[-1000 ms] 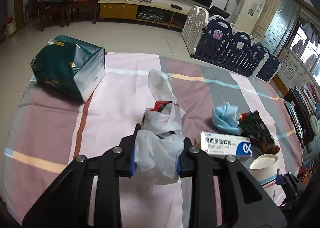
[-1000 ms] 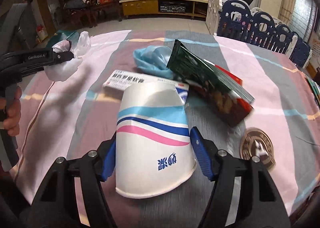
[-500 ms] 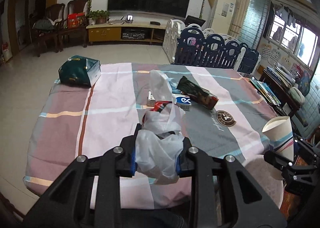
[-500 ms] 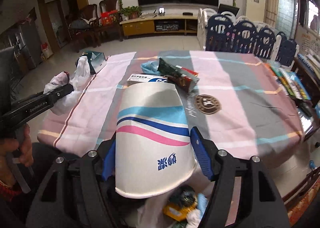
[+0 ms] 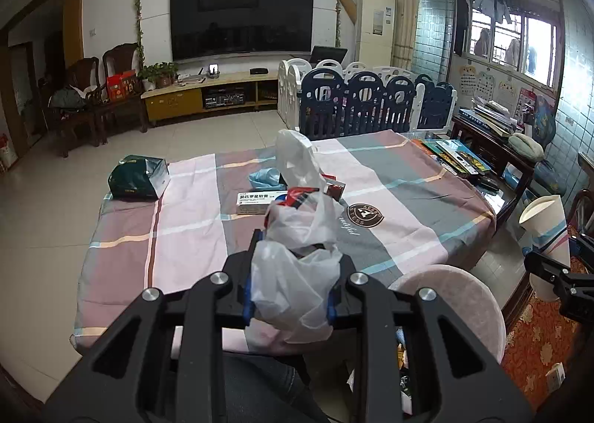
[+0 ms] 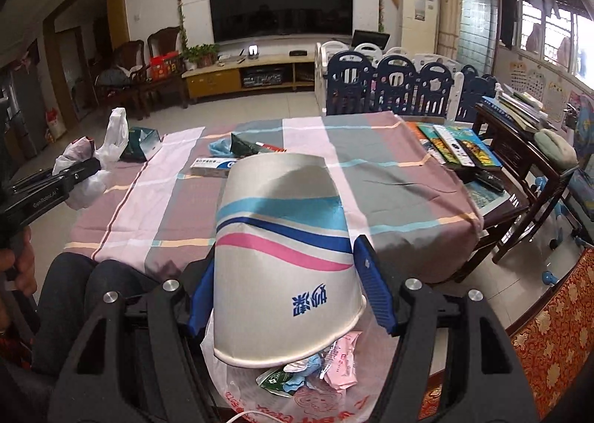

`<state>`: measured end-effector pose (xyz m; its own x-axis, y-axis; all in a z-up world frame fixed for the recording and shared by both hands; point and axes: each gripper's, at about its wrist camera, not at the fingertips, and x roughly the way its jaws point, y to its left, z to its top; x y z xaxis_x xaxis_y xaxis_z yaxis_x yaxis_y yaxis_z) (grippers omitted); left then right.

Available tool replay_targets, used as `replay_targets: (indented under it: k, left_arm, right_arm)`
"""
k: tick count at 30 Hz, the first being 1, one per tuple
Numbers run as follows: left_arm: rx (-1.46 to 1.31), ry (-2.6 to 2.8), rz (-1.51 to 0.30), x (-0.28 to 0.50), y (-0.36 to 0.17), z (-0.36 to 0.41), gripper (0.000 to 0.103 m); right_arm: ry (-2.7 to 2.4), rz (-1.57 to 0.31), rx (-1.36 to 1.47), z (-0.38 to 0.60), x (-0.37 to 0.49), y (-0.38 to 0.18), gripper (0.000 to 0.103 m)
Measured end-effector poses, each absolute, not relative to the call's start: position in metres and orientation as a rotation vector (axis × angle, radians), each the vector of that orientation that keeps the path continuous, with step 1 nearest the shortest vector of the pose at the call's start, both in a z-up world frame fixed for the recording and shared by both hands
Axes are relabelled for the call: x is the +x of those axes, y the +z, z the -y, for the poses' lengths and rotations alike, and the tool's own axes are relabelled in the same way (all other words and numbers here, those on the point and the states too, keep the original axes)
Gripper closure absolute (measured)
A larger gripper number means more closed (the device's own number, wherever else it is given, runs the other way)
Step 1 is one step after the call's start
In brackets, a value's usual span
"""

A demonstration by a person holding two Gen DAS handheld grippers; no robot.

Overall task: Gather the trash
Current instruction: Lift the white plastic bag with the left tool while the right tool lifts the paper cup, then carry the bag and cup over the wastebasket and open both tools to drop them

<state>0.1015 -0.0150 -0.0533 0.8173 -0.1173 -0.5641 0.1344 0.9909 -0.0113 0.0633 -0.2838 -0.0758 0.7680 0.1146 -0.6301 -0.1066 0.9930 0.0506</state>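
Our left gripper [image 5: 290,298] grips a plastic bag [image 5: 297,274] at the lower centre. Our right gripper [image 6: 287,297] clasps a paper cup [image 6: 284,256] above a trash bag [image 6: 297,393].

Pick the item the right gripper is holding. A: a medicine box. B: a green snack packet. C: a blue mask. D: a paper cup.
D: the right gripper has its blue pads on either side of a white paper cup with blue and pink stripes.

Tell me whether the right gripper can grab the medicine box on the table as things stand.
Probably not yet: the right gripper has its jaws full with the paper cup, and the medicine box lies far across the table.
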Motion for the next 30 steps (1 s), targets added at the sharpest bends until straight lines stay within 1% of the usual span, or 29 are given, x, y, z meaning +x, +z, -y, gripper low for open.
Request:
replay_targets:
  k: [4,16,30]
  left_arm:
    - [0.055,-0.154,-0.575,0.081,-0.040,0.032,0.075]
    - [0.130,-0.219,-0.544,0.045,-0.025,0.074,0.075]
    - [0.142,-0.259,-0.561,0.045,-0.027,0.083,0.075]
  right_arm:
    - [0.108,-0.657,0.015,0.293,0.047,-0.071,0.035]
    - [0.108,-0.622,0.027,0.308,0.025,-0.065,0.035]
    - [0.110,-0.695,0.020,0.303,0.029,-0.085,0.035]
